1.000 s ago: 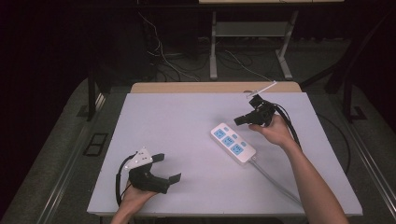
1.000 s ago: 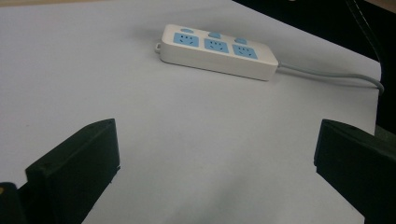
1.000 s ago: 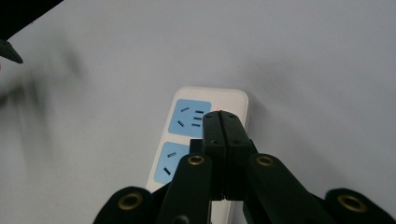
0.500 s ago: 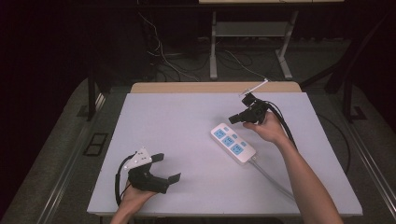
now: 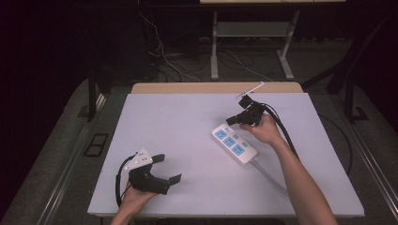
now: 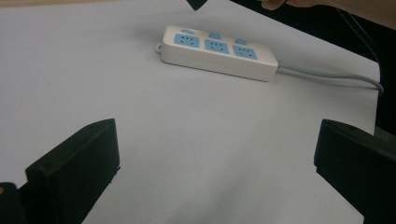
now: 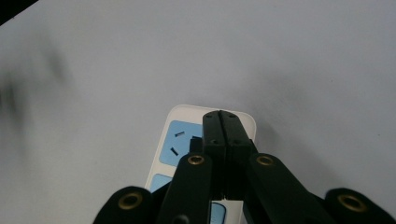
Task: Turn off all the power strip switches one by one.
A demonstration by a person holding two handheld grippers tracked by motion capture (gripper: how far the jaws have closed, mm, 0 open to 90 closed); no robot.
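A white power strip with three blue sockets lies right of the table's middle, and its grey cord runs toward the near right. My right gripper hovers just over the strip's far end, jaws pressed together with nothing between them. In the right gripper view the closed tips sit above the end of the power strip, beside a blue socket. My left gripper rests at the front left, jaws wide apart and empty. From the left gripper view, the power strip lies well ahead.
The white table top has a wooden edge at the far side. A black cable trails from the right gripper along the forearm. Beyond the table, the dark floor holds loose cables and a metal table frame.
My right gripper has drifted a little left and down, closer over the strip's far end. The left gripper has stayed where it was.
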